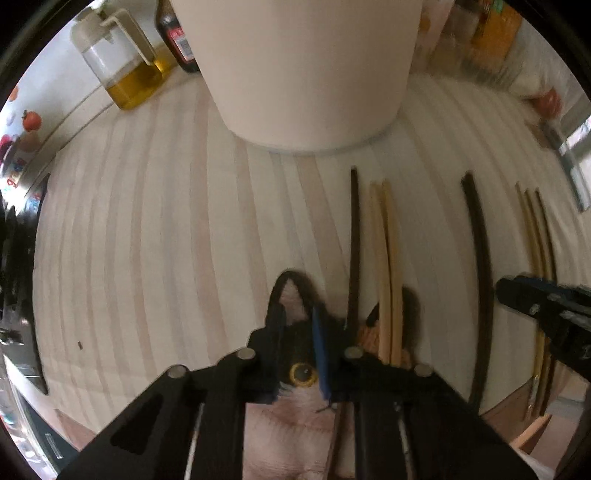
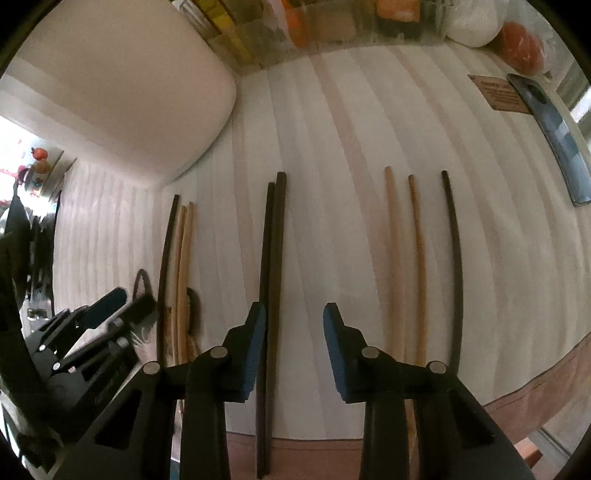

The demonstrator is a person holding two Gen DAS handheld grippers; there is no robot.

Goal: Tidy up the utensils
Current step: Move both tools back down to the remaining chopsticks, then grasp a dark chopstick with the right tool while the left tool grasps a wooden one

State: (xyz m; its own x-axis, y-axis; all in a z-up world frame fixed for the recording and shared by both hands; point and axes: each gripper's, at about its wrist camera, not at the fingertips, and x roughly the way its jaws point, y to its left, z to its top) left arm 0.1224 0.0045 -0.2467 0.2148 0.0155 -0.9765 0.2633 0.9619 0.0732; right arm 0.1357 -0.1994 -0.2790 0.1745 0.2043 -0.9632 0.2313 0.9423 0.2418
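Chopsticks (image 2: 271,295) are laid beside a white container (image 1: 310,70); the right gripper (image 2: 294,345) is held apart, the left gripper (image 1: 299,354) spread over a cat-face pad (image 1: 295,369). Label writing is unreadable.

Bare striped tabletop (image 2: 332,147) open between the dark chopstick pair (image 2: 271,280) and the tan chopsticks (image 2: 393,266); big cream container (image 2: 122,92) blocking the far left, cluttered boxes (image 2: 295,29) along the back edge; dark flat object (image 2: 557,133) at far right
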